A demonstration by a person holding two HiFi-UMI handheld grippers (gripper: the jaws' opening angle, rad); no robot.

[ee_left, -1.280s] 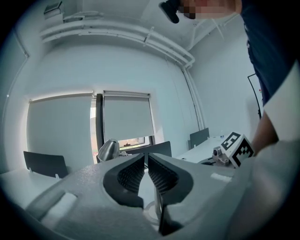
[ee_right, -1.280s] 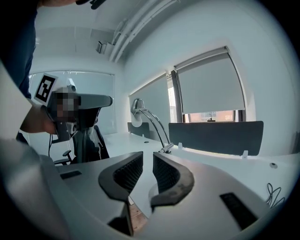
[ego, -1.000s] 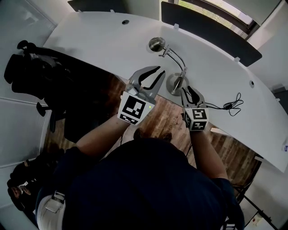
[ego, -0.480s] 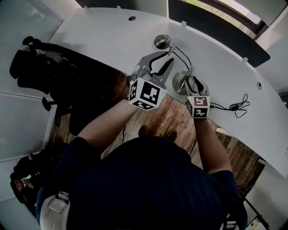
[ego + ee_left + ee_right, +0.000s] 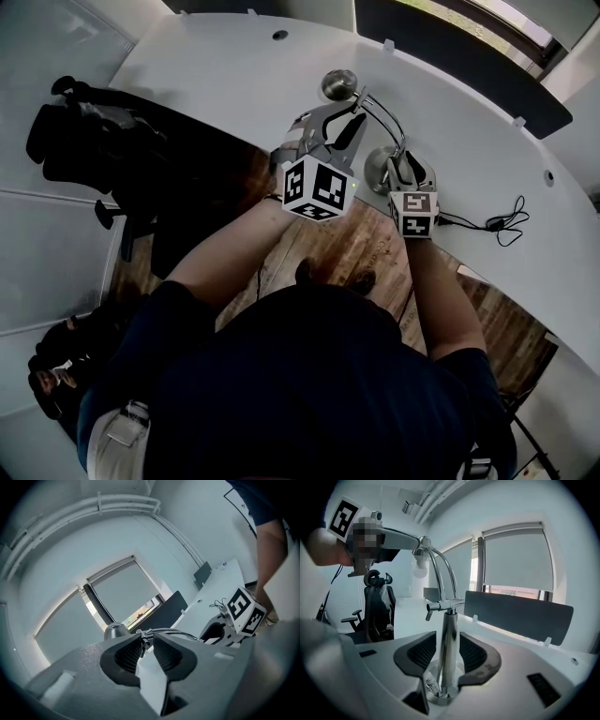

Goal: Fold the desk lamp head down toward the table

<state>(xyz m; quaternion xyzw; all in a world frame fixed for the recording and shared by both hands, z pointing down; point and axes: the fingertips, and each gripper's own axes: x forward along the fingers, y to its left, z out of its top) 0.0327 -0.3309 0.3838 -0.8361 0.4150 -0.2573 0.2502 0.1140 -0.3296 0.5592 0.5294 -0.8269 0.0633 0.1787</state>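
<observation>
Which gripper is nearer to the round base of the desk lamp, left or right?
Right. The right gripper straddles the post just above the base; the left gripper is higher up, at the curved arm near the lamp head.

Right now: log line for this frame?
left gripper: open, tips at curved chrome lamp arm | right gripper: open around chrome lamp post

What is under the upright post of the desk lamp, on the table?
A round metal base on the white table. The right gripper straddles the post, so its jaws cover the base's sides; the underside cannot be seen.
</observation>
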